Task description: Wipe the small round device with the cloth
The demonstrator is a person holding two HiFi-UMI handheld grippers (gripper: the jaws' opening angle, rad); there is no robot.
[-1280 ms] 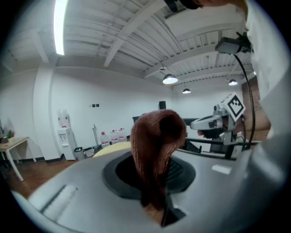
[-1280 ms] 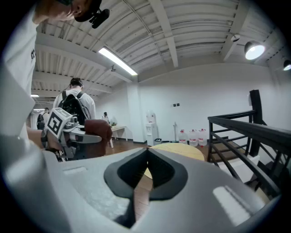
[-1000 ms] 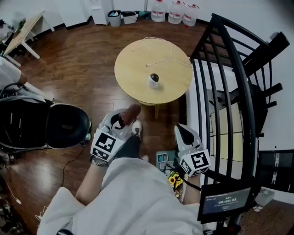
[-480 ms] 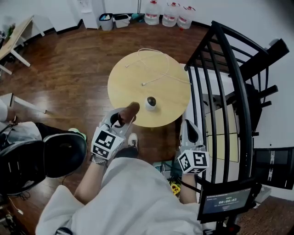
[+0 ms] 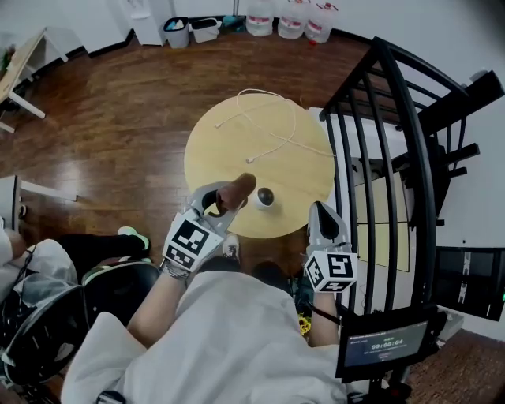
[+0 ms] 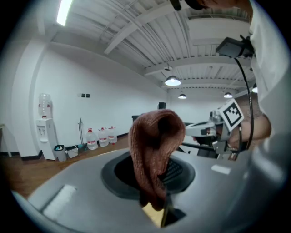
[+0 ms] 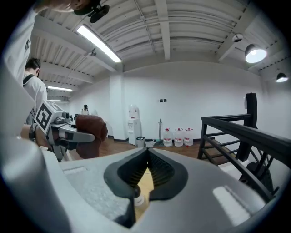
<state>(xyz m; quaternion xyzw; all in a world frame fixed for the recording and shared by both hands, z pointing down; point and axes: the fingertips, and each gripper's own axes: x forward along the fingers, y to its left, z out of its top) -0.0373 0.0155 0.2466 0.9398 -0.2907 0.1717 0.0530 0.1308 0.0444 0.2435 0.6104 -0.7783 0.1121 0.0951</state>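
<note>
The small round device (image 5: 263,196), a white base with a black dome, stands near the front edge of the round wooden table (image 5: 237,142). My left gripper (image 5: 226,197) is shut on a brown knitted cloth (image 5: 238,190), held over the table's front edge just left of the device. In the left gripper view the cloth (image 6: 156,150) stands bunched up between the jaws. My right gripper (image 5: 319,213) is shut and empty, at the table's right front edge. Through its jaws in the right gripper view I glimpse the device (image 7: 135,197) low down, with the cloth (image 7: 91,129) at the left.
A white cable (image 5: 272,126) loops across the table's far half. A black stair railing (image 5: 394,150) rises close on the right. Water jugs (image 5: 290,17) and bins line the far wall. A black seat (image 5: 47,331) stands at lower left, and a small screen (image 5: 383,346) at lower right.
Both grippers have moved forward to the table. The cloth, earlier short of the table over the floor, now hangs over its front edge beside the device.
</note>
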